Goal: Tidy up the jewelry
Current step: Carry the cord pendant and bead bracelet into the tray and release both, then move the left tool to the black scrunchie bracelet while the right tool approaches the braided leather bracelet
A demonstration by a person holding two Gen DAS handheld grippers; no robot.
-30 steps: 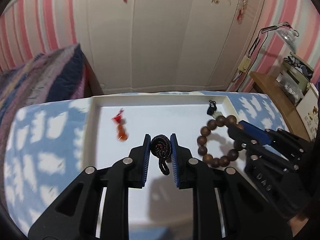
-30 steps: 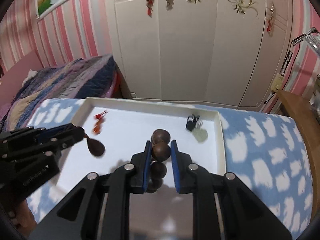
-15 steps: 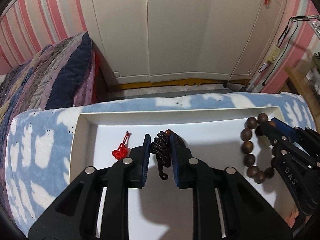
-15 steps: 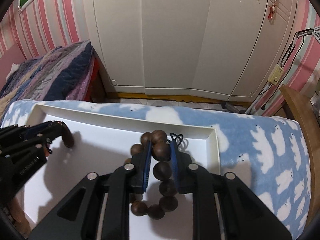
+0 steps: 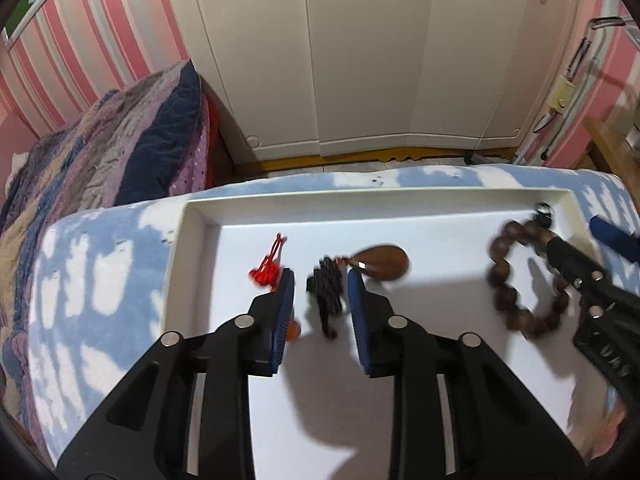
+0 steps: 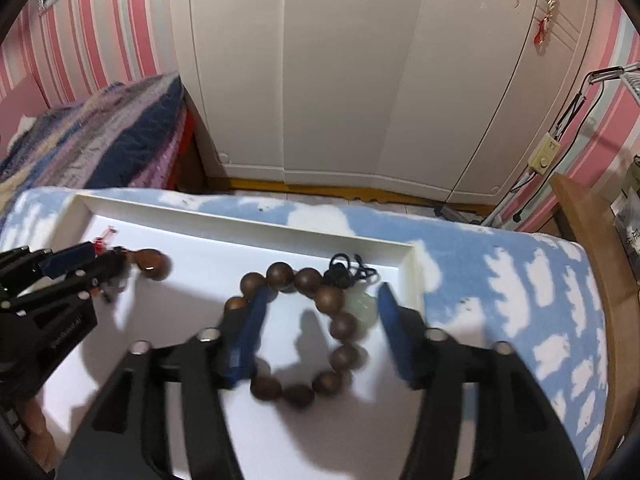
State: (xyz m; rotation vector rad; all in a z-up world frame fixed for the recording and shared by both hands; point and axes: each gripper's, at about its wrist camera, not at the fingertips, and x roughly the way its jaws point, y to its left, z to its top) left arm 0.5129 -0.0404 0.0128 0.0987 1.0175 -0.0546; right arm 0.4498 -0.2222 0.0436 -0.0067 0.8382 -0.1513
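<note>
A white tray (image 5: 200,236) lies on a blue cloud-print cloth. My left gripper (image 5: 320,300) is open over it; a black knotted cord (image 5: 326,288) with a brown teardrop pendant (image 5: 382,266) lies on the tray between and just beyond its fingers. A red knot charm (image 5: 266,270) lies to the left. My right gripper (image 6: 320,320) is open around a brown wooden bead bracelet (image 6: 336,328) that lies on the tray (image 6: 240,220). A pale green pendant (image 6: 362,306) on black cord lies beside the bracelet. The bracelet also shows in the left wrist view (image 5: 504,280).
A striped quilt (image 5: 100,152) lies on a bed to the left. White wardrobe doors (image 6: 360,80) stand behind the tray. A wooden desk edge (image 6: 600,264) is at the right.
Both grippers have opened and let go: the corded pendant and the bead bracelet now lie on the tray. Both grippers came lower and closer to the tray.
</note>
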